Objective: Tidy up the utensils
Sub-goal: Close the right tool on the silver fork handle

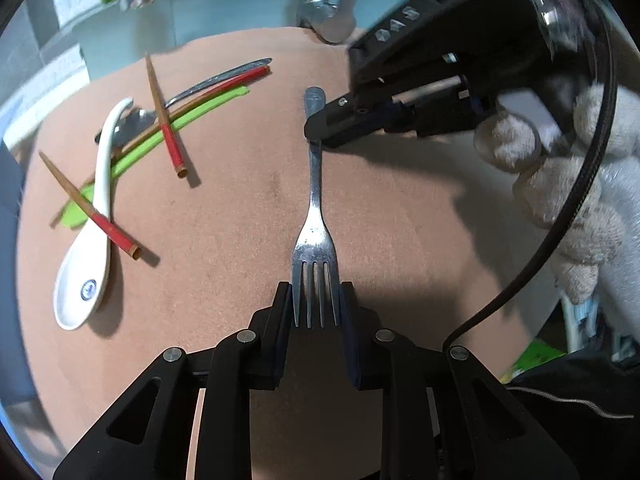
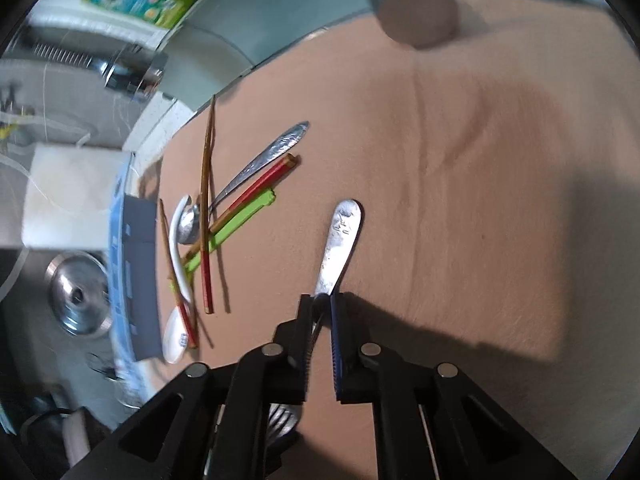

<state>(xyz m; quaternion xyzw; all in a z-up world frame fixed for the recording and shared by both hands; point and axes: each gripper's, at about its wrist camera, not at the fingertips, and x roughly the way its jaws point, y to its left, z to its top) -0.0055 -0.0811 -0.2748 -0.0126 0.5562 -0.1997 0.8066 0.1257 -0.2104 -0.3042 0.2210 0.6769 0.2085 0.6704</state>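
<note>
A steel fork (image 1: 316, 200) lies on the brown mat (image 1: 224, 232), tines toward the left wrist camera. My left gripper (image 1: 315, 292) is shut on the fork's head, with a pad against each outer tine. My right gripper (image 1: 320, 128), held by a gloved hand (image 1: 560, 184), is shut on the fork's neck just below the handle's end. In the right wrist view the right gripper (image 2: 321, 302) pinches that neck and the flat handle (image 2: 340, 236) sticks out beyond the fingers. The fork rests on or just above the mat; I cannot tell which.
Left of the fork is a loose pile: a white ceramic spoon (image 1: 86, 264), a metal spoon (image 1: 216, 80), a green utensil (image 1: 180, 120) and several red-banded chopsticks (image 1: 170, 140). A faucet (image 1: 328, 12) stands beyond the mat. A sink with a drain (image 2: 78, 296) borders the mat's left edge.
</note>
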